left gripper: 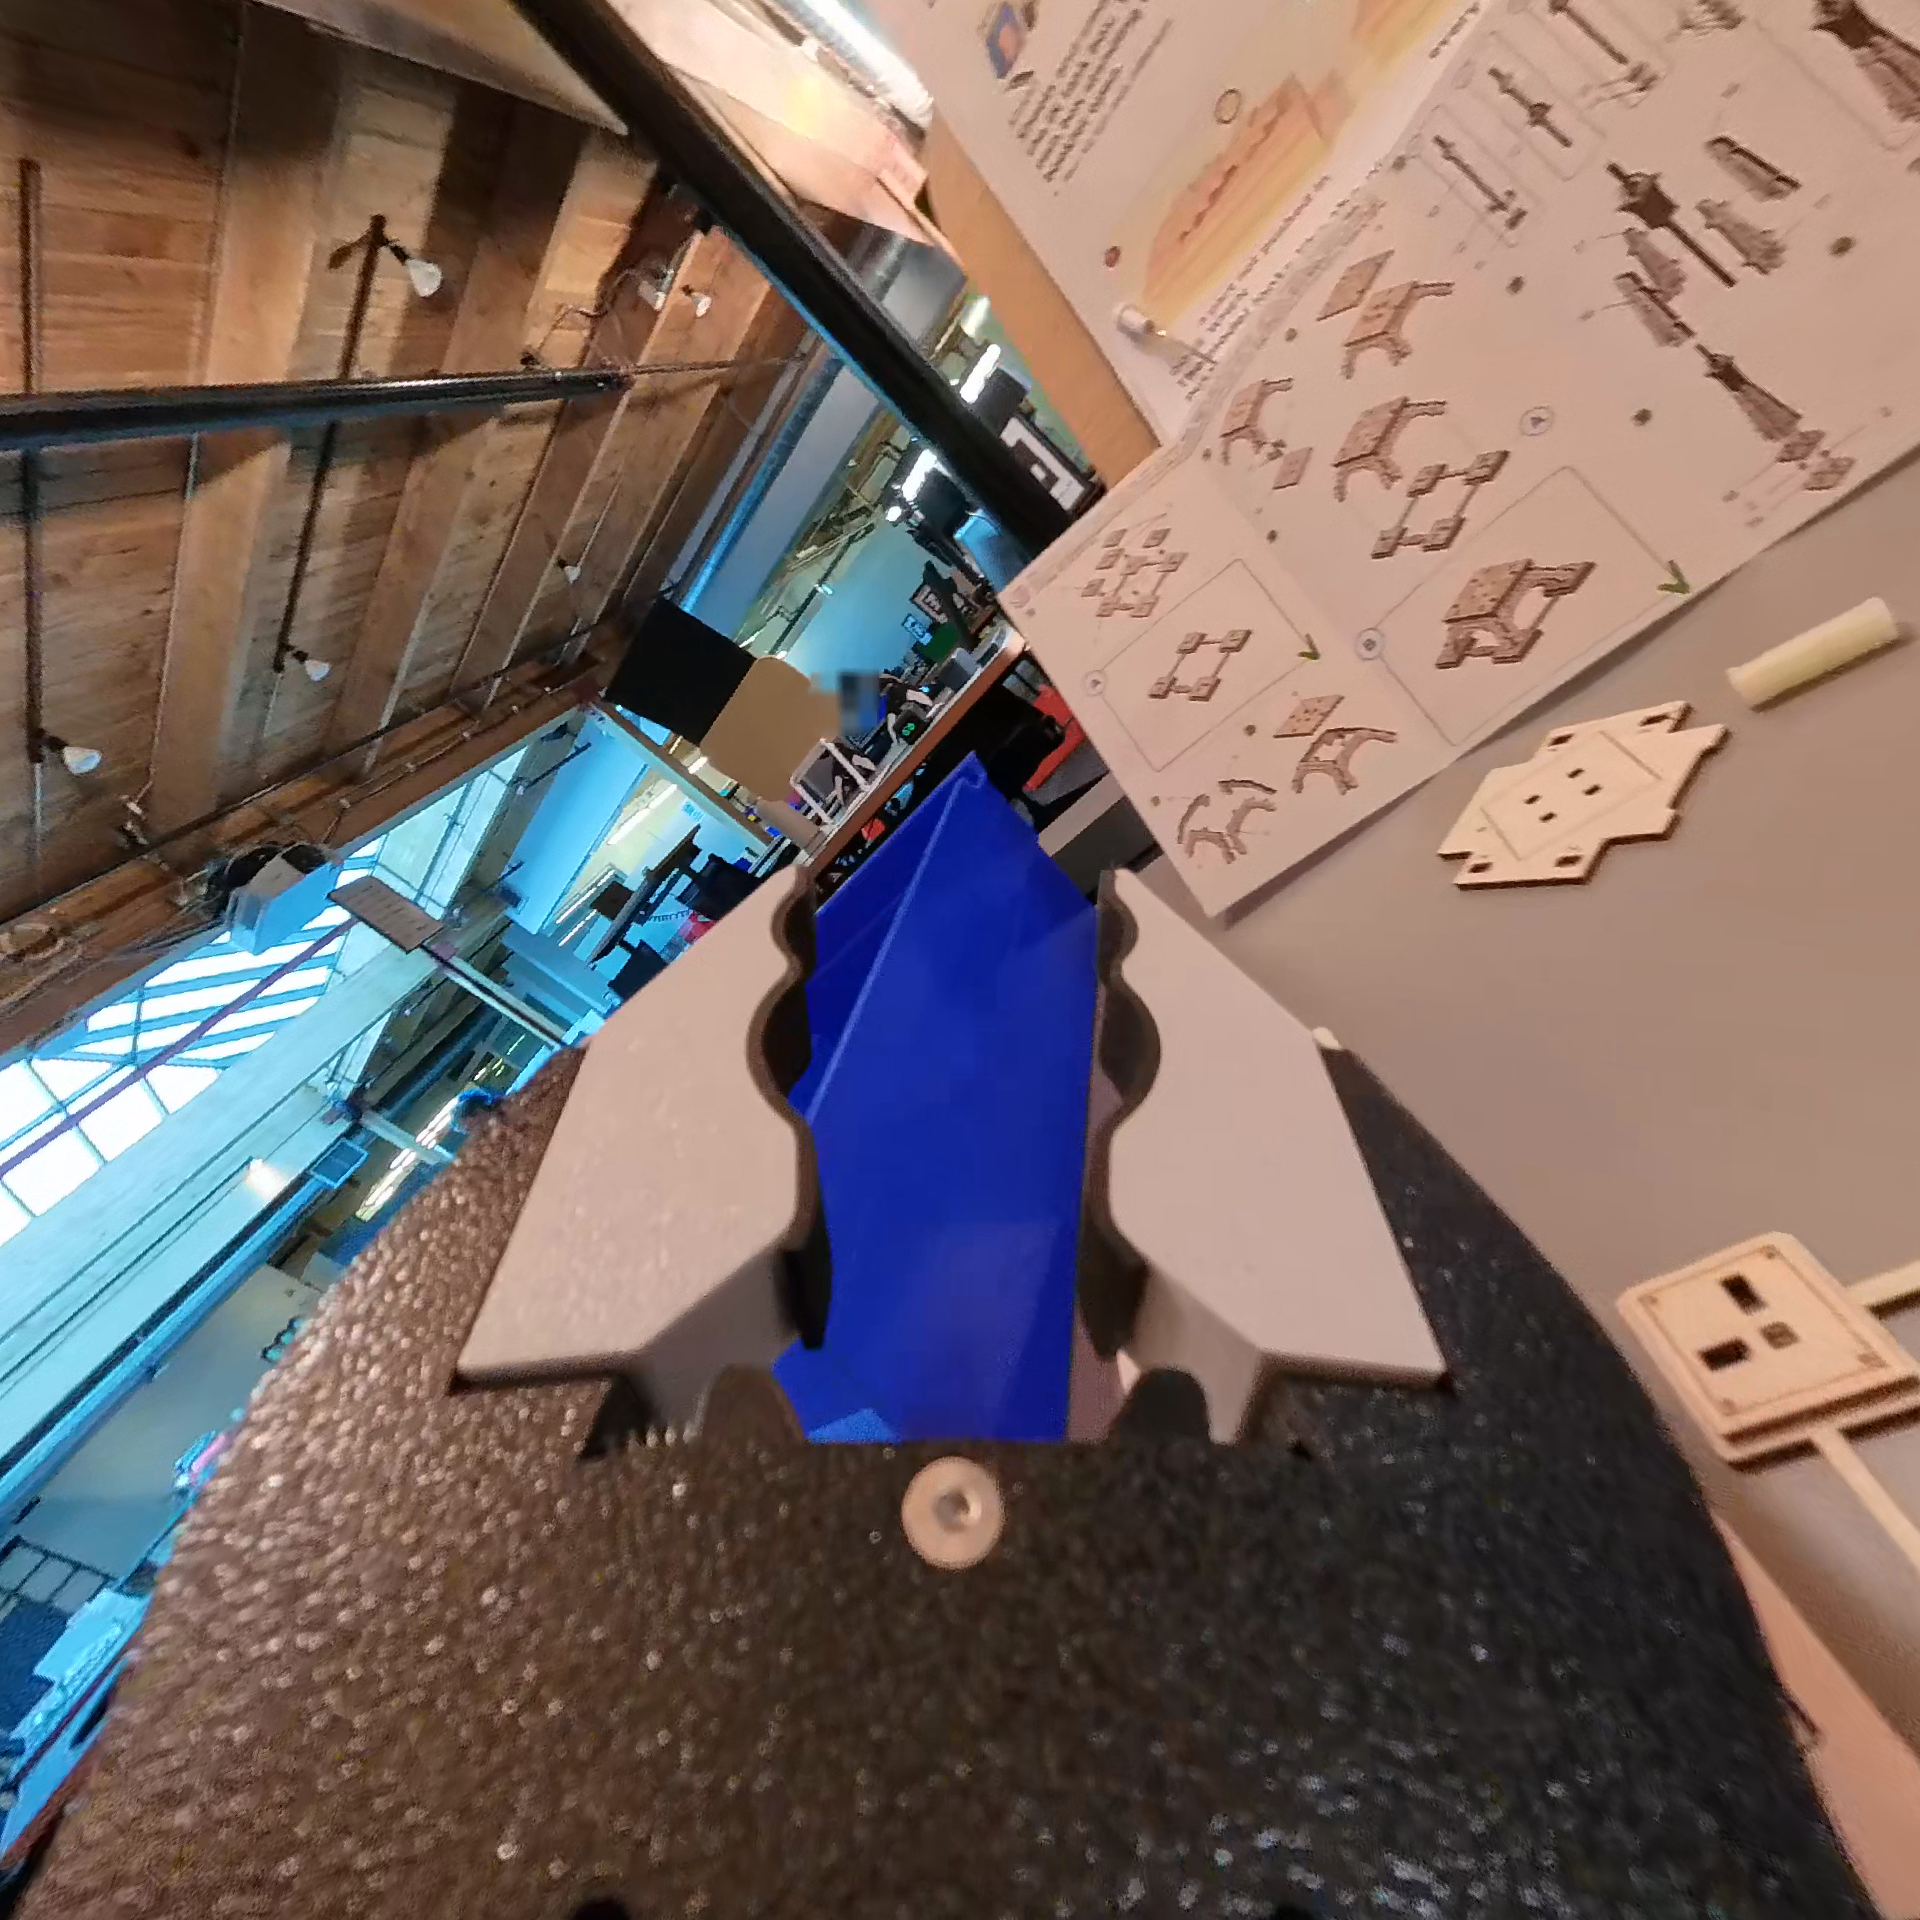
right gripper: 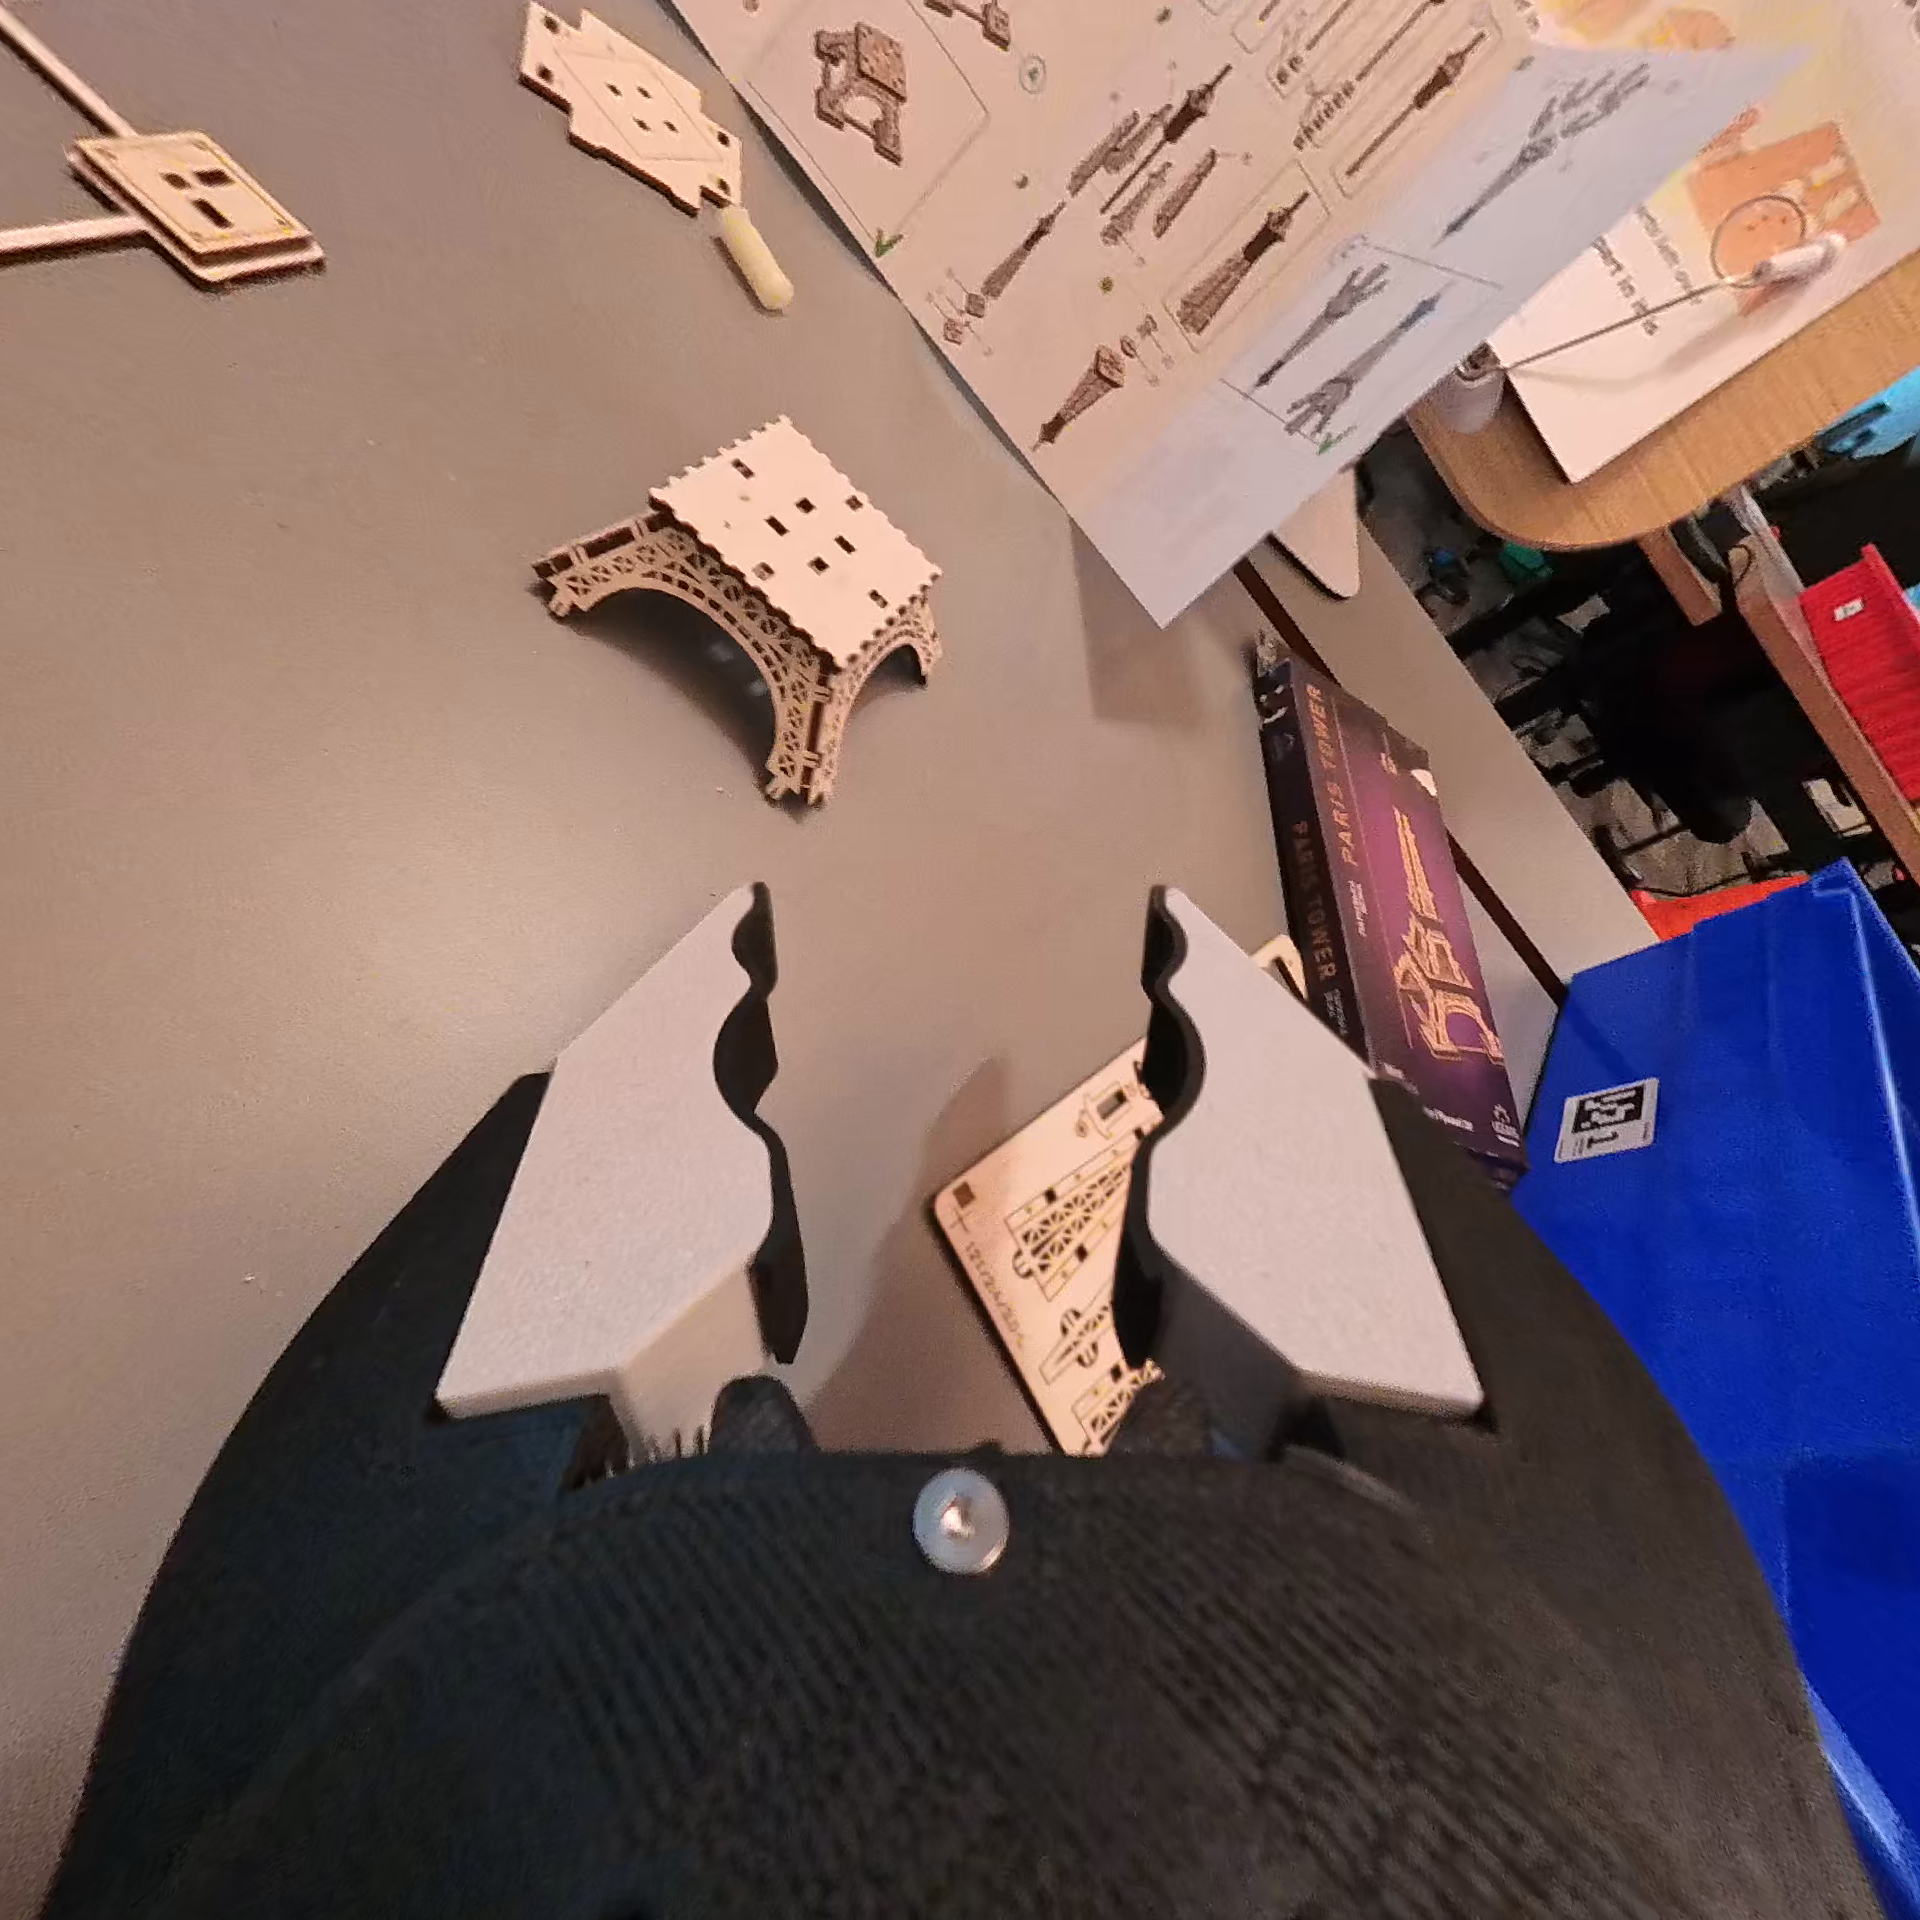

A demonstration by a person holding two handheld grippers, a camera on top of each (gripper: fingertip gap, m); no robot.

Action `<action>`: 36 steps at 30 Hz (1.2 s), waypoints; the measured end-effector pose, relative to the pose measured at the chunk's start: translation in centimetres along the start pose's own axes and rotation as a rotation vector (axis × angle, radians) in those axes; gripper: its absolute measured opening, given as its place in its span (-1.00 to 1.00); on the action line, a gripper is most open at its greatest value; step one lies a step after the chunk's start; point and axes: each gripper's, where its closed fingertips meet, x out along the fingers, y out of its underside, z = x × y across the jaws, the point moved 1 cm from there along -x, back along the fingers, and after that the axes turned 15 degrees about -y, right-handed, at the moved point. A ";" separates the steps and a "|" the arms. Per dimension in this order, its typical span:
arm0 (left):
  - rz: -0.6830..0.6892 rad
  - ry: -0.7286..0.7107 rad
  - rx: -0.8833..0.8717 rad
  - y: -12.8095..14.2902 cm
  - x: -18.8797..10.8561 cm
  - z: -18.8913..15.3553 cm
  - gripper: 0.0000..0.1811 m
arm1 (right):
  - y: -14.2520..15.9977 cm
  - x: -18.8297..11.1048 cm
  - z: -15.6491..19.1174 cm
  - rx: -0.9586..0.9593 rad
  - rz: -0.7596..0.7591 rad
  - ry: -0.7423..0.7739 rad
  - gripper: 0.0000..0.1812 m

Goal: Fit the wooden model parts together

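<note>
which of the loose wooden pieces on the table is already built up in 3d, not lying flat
The arched tower base, ahead of the open right gripper. It stands on lattice legs, while the cross-shaped plate and square stacked plate lie flat.

So on the grey table I count one arched tower base, one flat cross-shaped plate, one square plate on sticks, one pale peg, one laser-cut sheet, one product box, one blue bin, plus two instruction sheets.

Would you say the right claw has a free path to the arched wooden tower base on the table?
Probably yes: the right claw is open and empty, and only bare grey table lies between it and the arched tower base ahead.
</note>
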 end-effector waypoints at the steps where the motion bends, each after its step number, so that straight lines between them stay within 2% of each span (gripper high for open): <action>1: 0.006 -0.009 -0.009 0.2 0.0 0.4 -0.45 | 0.1 -0.2 -0.2 0.008 -0.007 0.006 -0.23; 3: 0.020 -0.010 -0.017 0.6 0.0 1.2 -0.49 | 0.2 -0.3 -0.4 0.033 -0.029 0.003 -0.26; 5: 0.056 0.056 -0.027 1.1 -0.4 1.4 -0.49 | 0.3 -0.3 -0.5 0.031 -0.037 0.003 -0.26; 9: 0.147 0.355 -0.068 2.5 -2.9 1.3 -0.48 | 0.9 -0.4 0.0 -0.008 -0.009 0.002 -0.25; 14: 0.218 0.867 0.005 6.4 -8.4 1.3 -0.44 | 0.4 -0.3 0.3 -0.029 -0.035 -0.010 -0.27; 18: 0.232 1.127 0.029 8.2 -12.2 0.3 -0.57 | -0.1 -0.2 0.8 -0.058 -0.053 -0.014 -0.29; 20: 0.275 1.183 0.013 8.5 -13.0 -0.5 -0.64 | -0.4 -0.2 0.9 -0.080 -0.056 -0.008 -0.30; 22: 0.313 1.233 -0.023 8.2 -13.4 -1.3 -0.57 | -0.5 -0.1 1.0 -0.100 -0.058 -0.009 -0.30; 24: 0.338 1.221 -0.074 7.7 -12.7 -2.0 -0.51 | -0.4 0.1 1.1 -0.105 -0.059 -0.009 -0.30; 28: 0.381 1.240 -0.094 7.8 -12.4 -3.1 -0.74 | -0.2 0.3 1.1 -0.096 -0.067 -0.013 -0.32; 36: 0.410 1.242 -0.189 7.5 -13.3 -3.0 -0.81 | -0.2 0.4 0.8 -0.100 -0.071 -0.006 -0.33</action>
